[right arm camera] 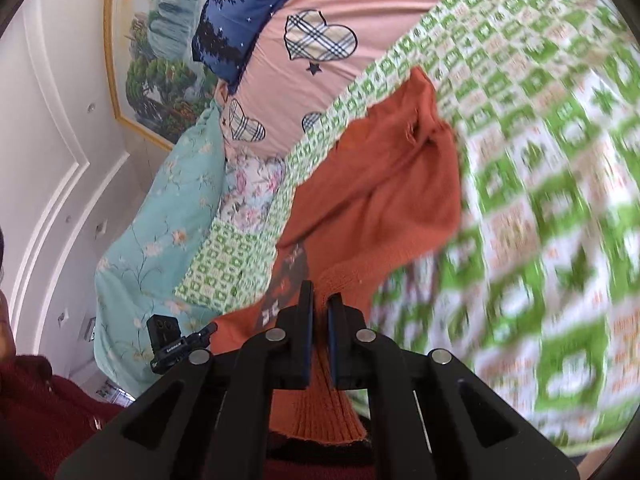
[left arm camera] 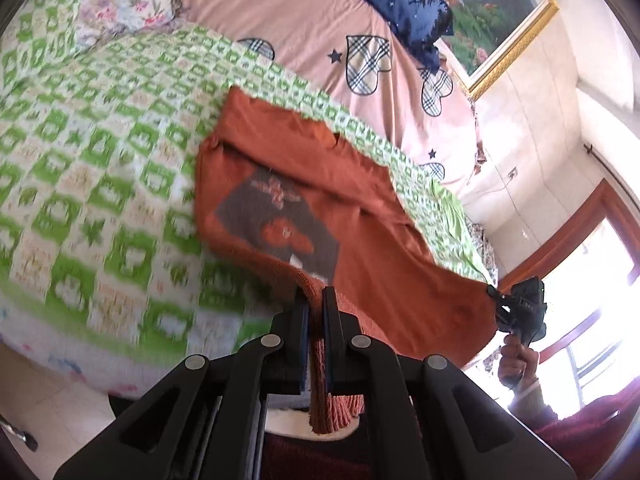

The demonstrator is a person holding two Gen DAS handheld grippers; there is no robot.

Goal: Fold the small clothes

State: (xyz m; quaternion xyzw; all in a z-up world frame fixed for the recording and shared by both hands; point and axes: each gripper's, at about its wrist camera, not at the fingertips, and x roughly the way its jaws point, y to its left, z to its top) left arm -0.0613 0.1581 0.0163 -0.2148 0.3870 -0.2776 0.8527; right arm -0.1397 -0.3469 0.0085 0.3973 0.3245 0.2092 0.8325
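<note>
The rust-orange knit sweater stretches ahead of both claws onto the green-checked quilt of the bed, its ribbed hem nearest the claws and its far end lying well forward, so its long axis runs straight away from them. The left claw is closed down to a narrow gap on one corner of the ribbed hem, and the right claw pinches the other corner the same way, the hem held up between them. This looks like the spreading or first-fold step; next, both claws should carry the hem forward together, evenly, toward the far end.
</note>
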